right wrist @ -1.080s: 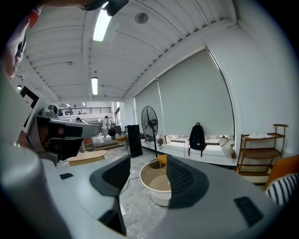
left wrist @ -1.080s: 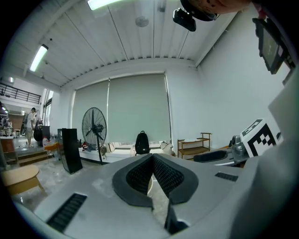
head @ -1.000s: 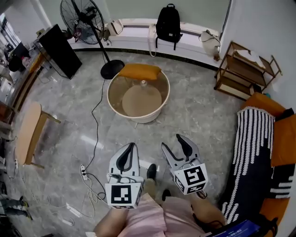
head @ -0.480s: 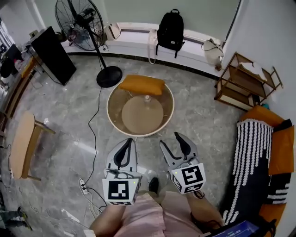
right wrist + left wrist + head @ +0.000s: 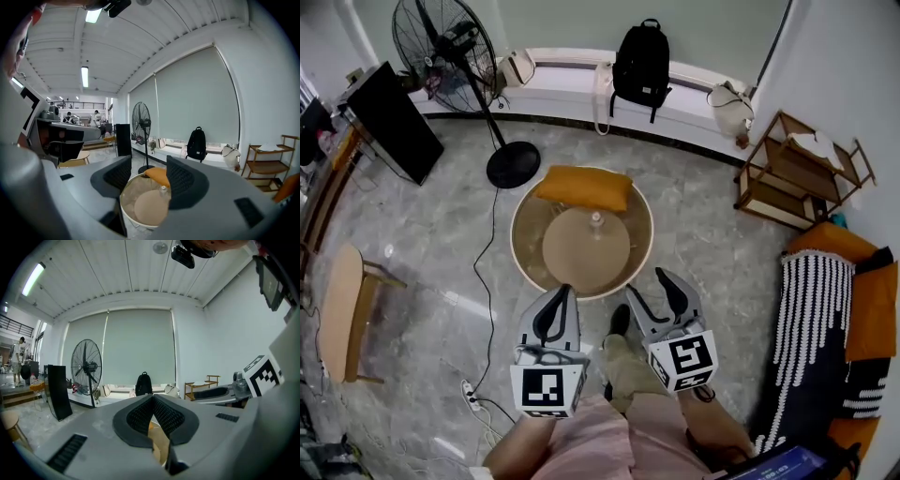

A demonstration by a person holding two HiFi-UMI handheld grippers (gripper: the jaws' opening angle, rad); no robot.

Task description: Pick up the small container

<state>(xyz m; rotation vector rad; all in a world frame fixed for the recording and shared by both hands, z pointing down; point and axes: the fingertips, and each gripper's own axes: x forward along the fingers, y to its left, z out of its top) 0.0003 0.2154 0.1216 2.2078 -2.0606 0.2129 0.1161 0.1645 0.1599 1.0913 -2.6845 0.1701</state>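
Note:
The small container (image 5: 596, 218), a little white bottle, stands upright near the middle of a round table (image 5: 528, 246) with a tan top and a clear rim. In the right gripper view the small container (image 5: 163, 190) shows between the jaws, far off on that table (image 5: 140, 208). My left gripper (image 5: 565, 292) hovers over the floor at the table's near edge, jaws shut with nothing in them (image 5: 153, 397). My right gripper (image 5: 649, 286) is level beside it, open and empty (image 5: 149, 161). Both are well short of the container.
An orange cushion (image 5: 584, 187) lies on the table's far side. A standing fan (image 5: 441, 45) and its base (image 5: 513, 164) are at the far left, with a cable across the floor. A backpack (image 5: 641, 52), wooden shelf (image 5: 795, 159) and striped sofa (image 5: 814, 309) line the back and right.
The person has stepped forward: the round table has drawn nearer to both grippers. The grippers keep their pose, left shut and right open.

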